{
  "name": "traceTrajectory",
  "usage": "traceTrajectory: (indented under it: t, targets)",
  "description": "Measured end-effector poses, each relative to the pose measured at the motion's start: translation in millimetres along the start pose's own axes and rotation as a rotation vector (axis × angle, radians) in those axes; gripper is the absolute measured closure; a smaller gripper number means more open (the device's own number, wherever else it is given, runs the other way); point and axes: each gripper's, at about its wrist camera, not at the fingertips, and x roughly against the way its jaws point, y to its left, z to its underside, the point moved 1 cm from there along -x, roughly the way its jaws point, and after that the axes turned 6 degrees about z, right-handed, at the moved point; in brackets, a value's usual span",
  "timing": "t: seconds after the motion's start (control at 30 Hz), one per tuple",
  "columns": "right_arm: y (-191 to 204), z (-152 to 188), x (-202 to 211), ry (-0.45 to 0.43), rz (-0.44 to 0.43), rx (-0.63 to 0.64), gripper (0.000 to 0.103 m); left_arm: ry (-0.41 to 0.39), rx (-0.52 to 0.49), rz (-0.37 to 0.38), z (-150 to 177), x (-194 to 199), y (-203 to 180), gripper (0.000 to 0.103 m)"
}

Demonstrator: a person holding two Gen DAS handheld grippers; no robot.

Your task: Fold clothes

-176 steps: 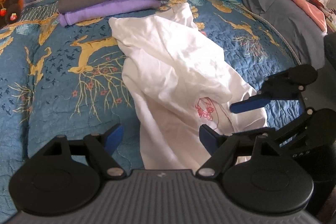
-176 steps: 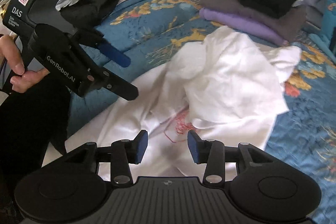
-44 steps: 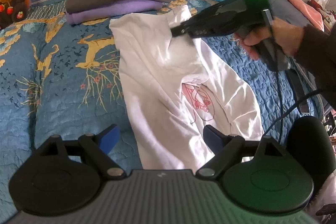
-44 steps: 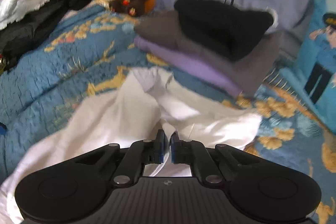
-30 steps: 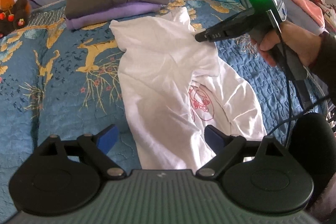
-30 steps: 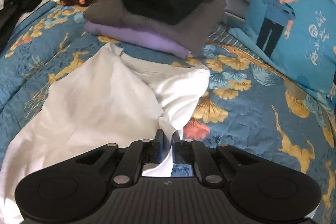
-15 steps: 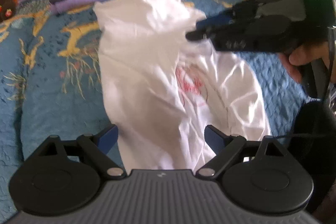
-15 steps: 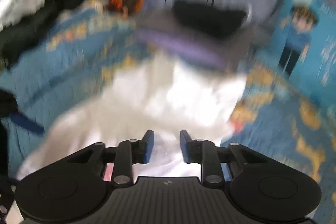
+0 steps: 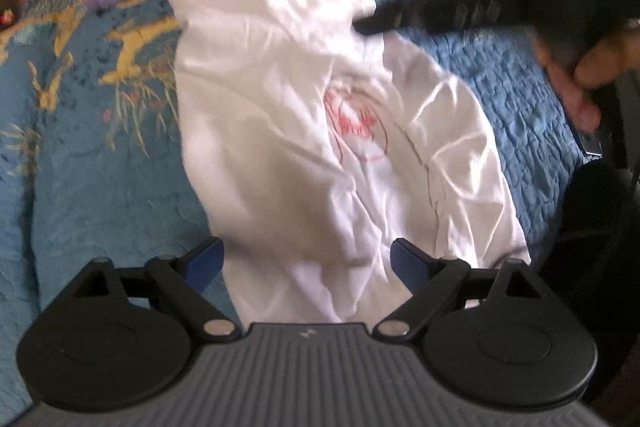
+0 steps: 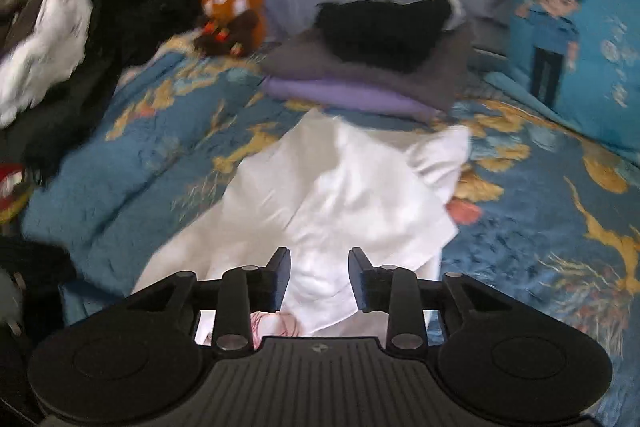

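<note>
While the white shirt (image 10: 340, 195) lies under both, the right hand-held gripper (image 10: 319, 277) is opening empty, the left hand-held gripper (image 9: 306, 261) spread wide.

We are seeing a white T-shirt (image 9: 304, 131) carrying a red line-drawn print (image 9: 358, 125). It is lying on a blue bedspread (image 9: 100, 167) patterned with golden-yellow deer and branches. Folded stack is showing black (image 10: 384, 27) over dark grey (image 10: 432, 75) over purple (image 10: 344, 97). Plush toy (image 10: 234, 15) is orange, white and dark brown. Cushion (image 10: 576, 39) is bright blue with a cartoon officer in blue uniform. Gripper pads (image 9: 206, 261) are showing blue on black fingers.
</note>
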Motion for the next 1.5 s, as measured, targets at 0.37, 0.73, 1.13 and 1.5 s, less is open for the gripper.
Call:
traceTrajectory:
  t: [0.37, 0.73, 1.13, 1.5]
  targets:
    - [9.6, 19.7, -3.5, 0.098, 0.053, 0.008, 0.07, 0.027, -0.047, -0.032, -3.4, -6.8, -5.2, 0.01]
    - [8.9, 44.1, 2.7, 0.128, 0.08, -0.015, 0.065, 0.082, -0.067, -0.041, 0.2, -32.7, -14.0, 0.008]
    - [11.9, 112.4, 94.8, 0.163, 0.048, -0.196, 0.053, 0.027, 0.01, -0.014, 19.5, 5.9, 7.5, 0.006]
    - [9.0, 133.8, 78.5, 0.224, -0.043, -0.369, 0.053, 0.082, 0.335, 0.007, 46.1, 7.0, 62.9, 0.005]
